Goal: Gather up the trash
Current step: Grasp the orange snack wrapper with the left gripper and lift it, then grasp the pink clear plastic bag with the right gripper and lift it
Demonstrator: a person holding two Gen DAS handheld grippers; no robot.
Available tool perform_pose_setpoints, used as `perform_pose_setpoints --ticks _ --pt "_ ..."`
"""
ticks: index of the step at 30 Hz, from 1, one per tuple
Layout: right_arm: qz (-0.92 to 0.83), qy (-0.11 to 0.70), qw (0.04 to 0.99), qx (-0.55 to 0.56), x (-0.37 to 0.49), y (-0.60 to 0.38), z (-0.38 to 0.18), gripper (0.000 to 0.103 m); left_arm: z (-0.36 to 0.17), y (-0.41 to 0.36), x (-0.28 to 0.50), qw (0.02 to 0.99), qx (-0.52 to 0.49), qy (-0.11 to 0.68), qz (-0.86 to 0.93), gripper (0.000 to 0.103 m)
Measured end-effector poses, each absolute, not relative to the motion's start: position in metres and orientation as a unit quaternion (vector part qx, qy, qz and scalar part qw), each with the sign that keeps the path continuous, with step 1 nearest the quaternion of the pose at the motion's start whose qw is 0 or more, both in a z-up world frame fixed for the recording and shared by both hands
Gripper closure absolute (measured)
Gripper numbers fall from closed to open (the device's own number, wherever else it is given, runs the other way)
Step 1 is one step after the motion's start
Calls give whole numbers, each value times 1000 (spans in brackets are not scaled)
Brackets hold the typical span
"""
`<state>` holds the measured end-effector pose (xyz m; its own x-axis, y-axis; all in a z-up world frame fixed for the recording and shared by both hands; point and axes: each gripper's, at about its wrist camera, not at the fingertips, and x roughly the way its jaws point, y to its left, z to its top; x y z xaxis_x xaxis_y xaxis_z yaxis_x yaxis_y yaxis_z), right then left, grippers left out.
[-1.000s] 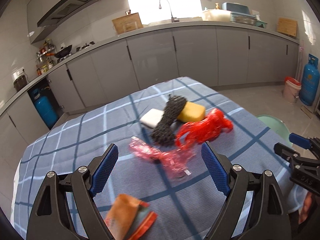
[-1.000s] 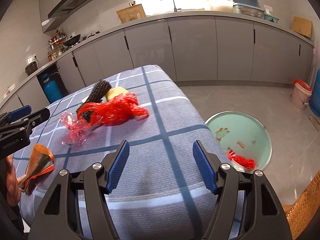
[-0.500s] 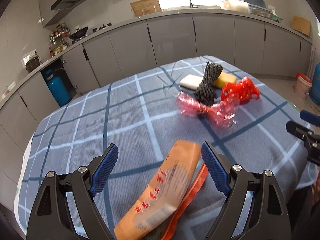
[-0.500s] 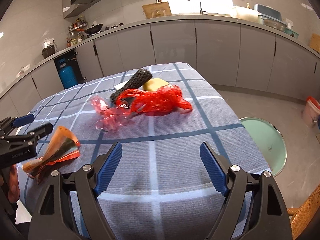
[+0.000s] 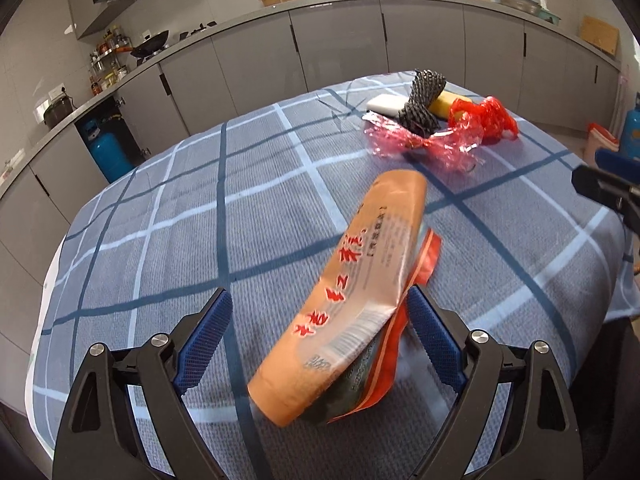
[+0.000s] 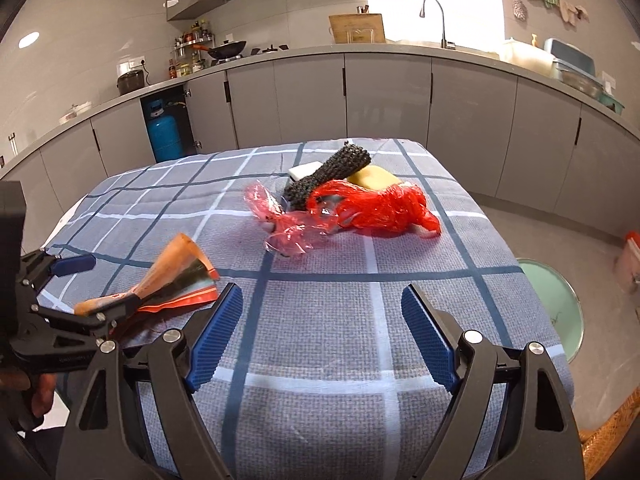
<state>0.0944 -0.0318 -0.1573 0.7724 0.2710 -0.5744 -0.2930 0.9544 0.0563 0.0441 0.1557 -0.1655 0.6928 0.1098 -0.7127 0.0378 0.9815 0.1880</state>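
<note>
On the tabletop (image 6: 360, 320), the snack wrapper (image 6: 176, 276) lies near its left front edge; the crumpled bags (image 6: 360, 210) sit behind, farther right.

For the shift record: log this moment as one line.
left gripper: open, straddling orange snack wrapper, not gripped | right gripper: open, empty, over checked tablecloth | red plastic bag: uncollected
</note>
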Motion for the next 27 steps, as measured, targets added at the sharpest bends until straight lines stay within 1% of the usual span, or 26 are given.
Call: perform_pose_setpoints --ticks 6,7,8,10,12,13,14,15,18,21,27 --pt "156 296 942 -31 89 -23 -154 21 -176 162 45 912 65 405 4 17" --pt "158 297 941 -32 88 -22 -155 21 -177 162 45 912 60 405 0 20" --pt "159 298 941 -34 88 -20 -156 21 -179 163 45 912 53 407 -7 30" --pt "161 301 939 -36 88 -18 -158 21 -180 163 46 911 47 410 -12 33" --pt "162 303 938 -39 88 -16 -160 21 -179 161 45 914 48 402 -25 67" --pt "161 305 938 -40 89 -16 -162 21 -177 159 43 916 52 397 -24 69" --pt "161 307 937 -39 90 -16 -163 21 -176 158 42 918 56 392 -24 78" --pt "160 308 937 -38 90 -16 -164 21 -175 156 41 919 62 388 -25 83" --pt "157 313 936 -39 92 -17 -168 21 -169 153 37 926 74 370 -11 90" --pt "155 317 935 -43 96 -16 -171 21 -155 161 34 934 53 354 -2 96" --pt "162 311 934 -70 115 -3 -170 22 -148 177 56 933 55 351 51 97"
